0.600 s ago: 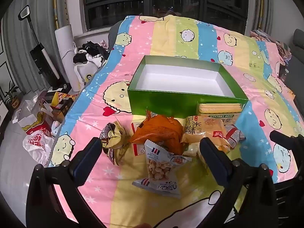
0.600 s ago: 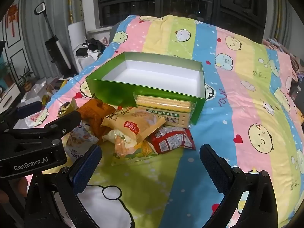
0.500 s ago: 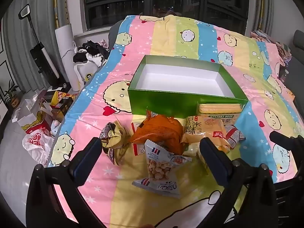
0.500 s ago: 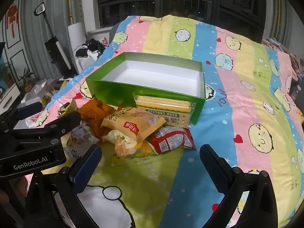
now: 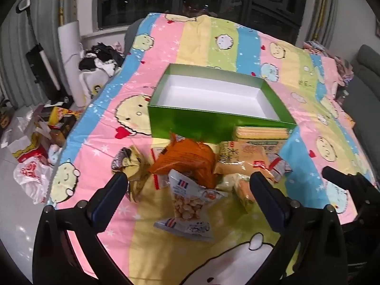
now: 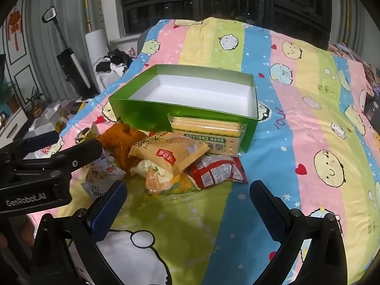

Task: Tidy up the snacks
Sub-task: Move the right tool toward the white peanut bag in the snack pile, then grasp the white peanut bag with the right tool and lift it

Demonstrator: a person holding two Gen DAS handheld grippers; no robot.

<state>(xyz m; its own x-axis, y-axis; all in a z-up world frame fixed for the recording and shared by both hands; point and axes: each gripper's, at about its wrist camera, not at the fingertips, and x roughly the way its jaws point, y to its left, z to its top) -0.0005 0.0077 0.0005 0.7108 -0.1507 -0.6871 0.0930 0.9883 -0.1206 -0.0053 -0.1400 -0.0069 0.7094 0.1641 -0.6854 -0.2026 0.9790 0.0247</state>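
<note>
1. Sitting in a loose heap on the striped cartoon bedspread (image 6: 296,123), just in front of the green box (image 5: 190,123): a whole pile of snacks.
2. Leaning right against the box's near wall: clear pack of soda crackers (image 6: 209,130), label upside down in the right view.
3. Lying partly on top of the others: tan packet with a red logo (image 6: 171,152), red-and-white bag (image 6: 216,171) poking out from under it on the right, yellowish crumpled bag (image 6: 159,180) beneath.
4. Puffed up mid-pile: orange bag (image 5: 187,159), touching the tan packet.
5. Closest to the left camera: white-and-blue pouch of nuts or puffs (image 5: 187,201), see-through window, tilted. Off to the left edge of the heap, a crinkly yellow-and-silver wrapper (image 5: 130,163).
6. Box itself: lid off, white inside, nothing in it.
7. Left gripper (image 5: 187,194): fingers spread wide, hovering above the nut pouch, pinching nothing, angled down at the pile.
8. Right gripper (image 6: 187,201): same deal, spread wide, over bare bedspread just short of the heap, nothing between the pads.
9. Beyond the bed on the left: floor clutter of bags and cartons (image 5: 35,147), a stick vacuum (image 6: 68,54) against the wall, dark windows (image 6: 213,2) behind.
</note>
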